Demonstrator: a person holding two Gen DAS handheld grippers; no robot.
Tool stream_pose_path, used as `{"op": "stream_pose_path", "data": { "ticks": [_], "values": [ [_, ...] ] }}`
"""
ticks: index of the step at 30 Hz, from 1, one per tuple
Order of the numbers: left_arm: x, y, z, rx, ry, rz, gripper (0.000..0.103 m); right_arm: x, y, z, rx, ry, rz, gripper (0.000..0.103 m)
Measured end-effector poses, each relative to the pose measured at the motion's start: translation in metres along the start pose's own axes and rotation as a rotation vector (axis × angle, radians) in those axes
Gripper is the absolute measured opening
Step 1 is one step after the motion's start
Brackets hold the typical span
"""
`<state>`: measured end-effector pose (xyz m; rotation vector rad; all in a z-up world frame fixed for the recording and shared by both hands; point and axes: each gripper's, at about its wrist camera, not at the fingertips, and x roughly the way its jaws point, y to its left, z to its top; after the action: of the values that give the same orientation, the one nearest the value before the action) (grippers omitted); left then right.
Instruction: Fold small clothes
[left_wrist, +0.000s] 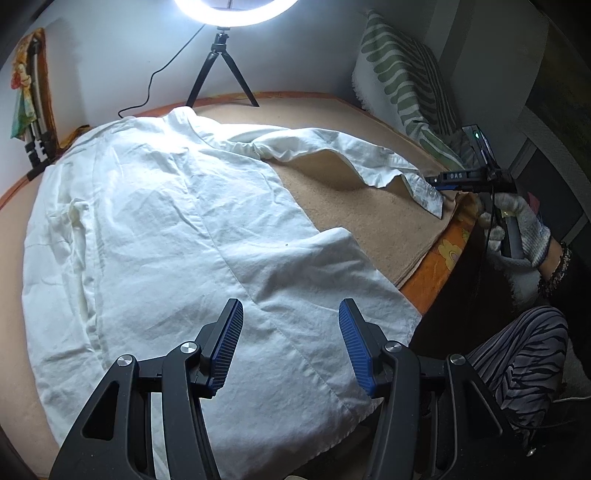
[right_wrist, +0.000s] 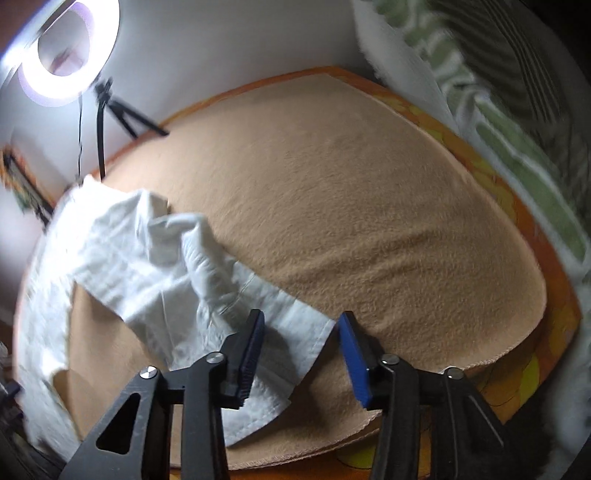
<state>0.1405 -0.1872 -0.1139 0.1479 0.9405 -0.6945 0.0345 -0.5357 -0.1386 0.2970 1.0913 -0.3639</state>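
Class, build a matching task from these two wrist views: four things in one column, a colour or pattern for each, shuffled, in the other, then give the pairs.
Things
1. shirt
2. blanket
3. tripod
4. cushion

Colours
A. black
B. green and white stripes
C. white
D. tan

Pairs: 1-C, 2-D, 3-A, 4-B

I see the shirt (left_wrist: 166, 221) spread on the blanket (left_wrist: 369, 221). Behind it stands the ring light (left_wrist: 221, 74); the pillow (left_wrist: 406, 85) leans at right.
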Motion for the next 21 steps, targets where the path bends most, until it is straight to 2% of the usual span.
{"op": "stream_pose_path", "data": {
  "ticks": [1,2,5,9,13,17,21],
  "values": [
    [0.001,0.000,0.001,0.002,0.001,0.000,0.053,-0.001,0.003,-0.002,-0.024,-0.002,-0.009,0.034],
    [0.002,0.001,0.002,0.002,0.002,-0.001,0.053,-0.001,0.004,-0.004,-0.032,-0.001,0.000,0.022],
    [0.004,0.002,0.003,-0.005,0.002,-0.009,0.053,-0.004,0.001,-0.006,-0.020,-0.003,0.020,0.003],
    [0.006,0.004,0.003,-0.016,-0.005,-0.031,0.053,-0.017,-0.001,-0.008,0.016,-0.044,0.064,0.001],
    [0.008,0.006,0.003,-0.028,-0.014,-0.048,0.053,-0.048,0.001,-0.008,0.077,-0.109,0.178,0.000],
    [0.008,0.010,0.003,-0.067,-0.032,-0.075,0.053,-0.080,0.029,-0.009,0.033,-0.170,0.269,0.000],
    [0.009,0.017,0.002,-0.139,-0.054,-0.114,0.053,-0.099,0.078,-0.017,-0.073,-0.177,0.392,0.000]
  ]
}}
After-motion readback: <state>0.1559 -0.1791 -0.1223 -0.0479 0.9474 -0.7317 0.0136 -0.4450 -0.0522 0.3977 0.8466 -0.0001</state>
